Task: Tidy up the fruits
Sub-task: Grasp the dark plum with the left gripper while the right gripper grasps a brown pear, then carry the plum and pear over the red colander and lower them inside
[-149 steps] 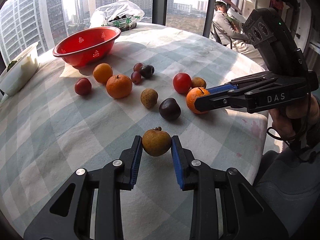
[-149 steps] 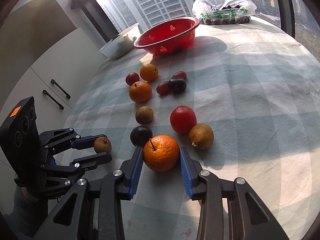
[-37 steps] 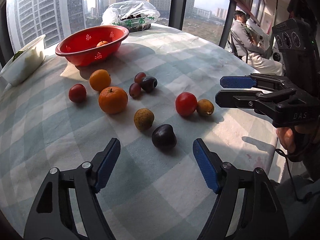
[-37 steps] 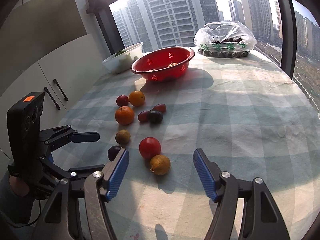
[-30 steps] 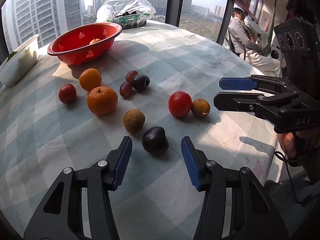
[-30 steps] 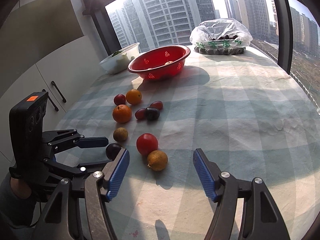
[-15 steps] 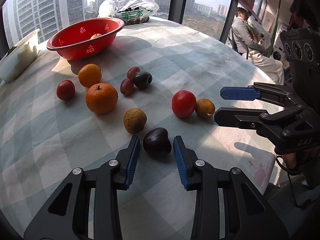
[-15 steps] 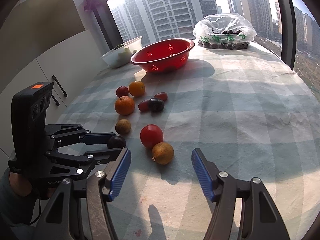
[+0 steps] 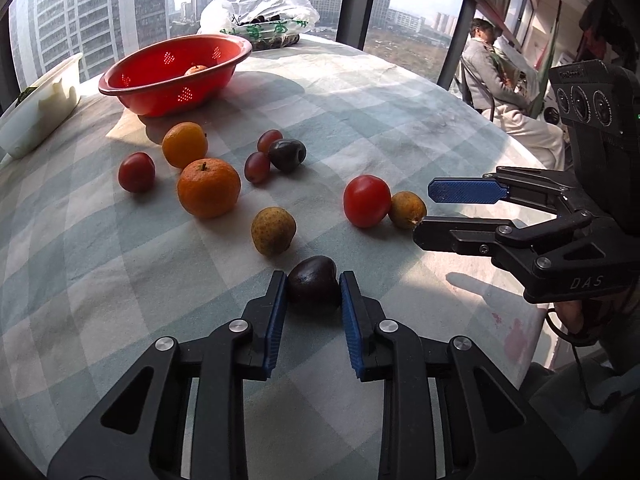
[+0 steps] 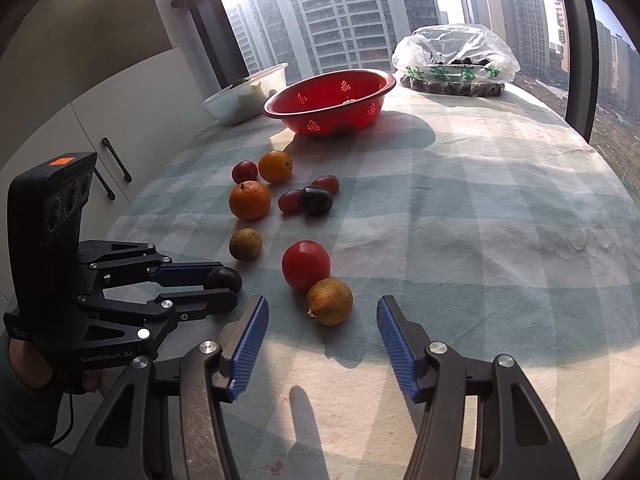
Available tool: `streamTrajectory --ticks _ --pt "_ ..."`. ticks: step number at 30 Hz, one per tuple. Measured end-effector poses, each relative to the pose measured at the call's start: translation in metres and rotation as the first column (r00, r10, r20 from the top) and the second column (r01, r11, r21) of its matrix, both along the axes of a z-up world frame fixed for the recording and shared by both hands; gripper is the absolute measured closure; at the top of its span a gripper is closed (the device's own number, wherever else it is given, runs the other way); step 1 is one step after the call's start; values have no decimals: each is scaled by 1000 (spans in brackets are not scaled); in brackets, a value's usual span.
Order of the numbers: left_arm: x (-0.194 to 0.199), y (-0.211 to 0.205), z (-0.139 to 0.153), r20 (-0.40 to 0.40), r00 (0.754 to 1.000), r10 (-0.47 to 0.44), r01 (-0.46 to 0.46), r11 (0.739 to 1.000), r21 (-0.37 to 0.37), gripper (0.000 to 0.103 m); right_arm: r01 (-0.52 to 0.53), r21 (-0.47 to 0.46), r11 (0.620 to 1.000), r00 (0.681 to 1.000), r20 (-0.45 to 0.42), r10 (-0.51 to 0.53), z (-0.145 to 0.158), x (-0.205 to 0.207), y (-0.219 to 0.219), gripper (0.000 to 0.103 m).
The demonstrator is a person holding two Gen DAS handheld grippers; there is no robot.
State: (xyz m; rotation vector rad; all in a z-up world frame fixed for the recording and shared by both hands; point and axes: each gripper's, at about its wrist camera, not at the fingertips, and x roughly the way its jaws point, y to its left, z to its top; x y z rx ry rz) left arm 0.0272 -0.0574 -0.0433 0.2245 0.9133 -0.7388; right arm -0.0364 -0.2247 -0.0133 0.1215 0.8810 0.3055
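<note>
At nine o'clock the left gripper (image 9: 313,300) is closing its fingers on the dark plum (image 9: 313,284), pads touching. It may squirt free if squeezed off-centre. At three o'clock the right gripper (image 10: 320,344), fingers spread but narrowing, frames the brown fruit (image 10: 329,301) on the surface (image 10: 480,220); it could roll.

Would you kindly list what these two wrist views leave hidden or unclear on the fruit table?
- Red basket: in both views its wall hides most of the inside; only part of one fruit shows.
- Plastic bag: dark contents blurred by the film, unidentifiable.
- White container: cut off by the left wrist view's edge.
- Dark plum: its far side is hidden by the left gripper, whose jaws are closing.
</note>
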Motion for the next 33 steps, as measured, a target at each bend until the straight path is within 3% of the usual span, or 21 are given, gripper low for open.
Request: streamTrajectory --ticks 17,33 --pt "-3 44 2 -10 996 86 -86 995 -41 78 -30 -138 990 999 -17 27 -9 8 16 74" --pt "7 58 11 -6 993 121 -121 990 -75 78 -3 -89 996 1000 -19 1 -2 9 -1 75"
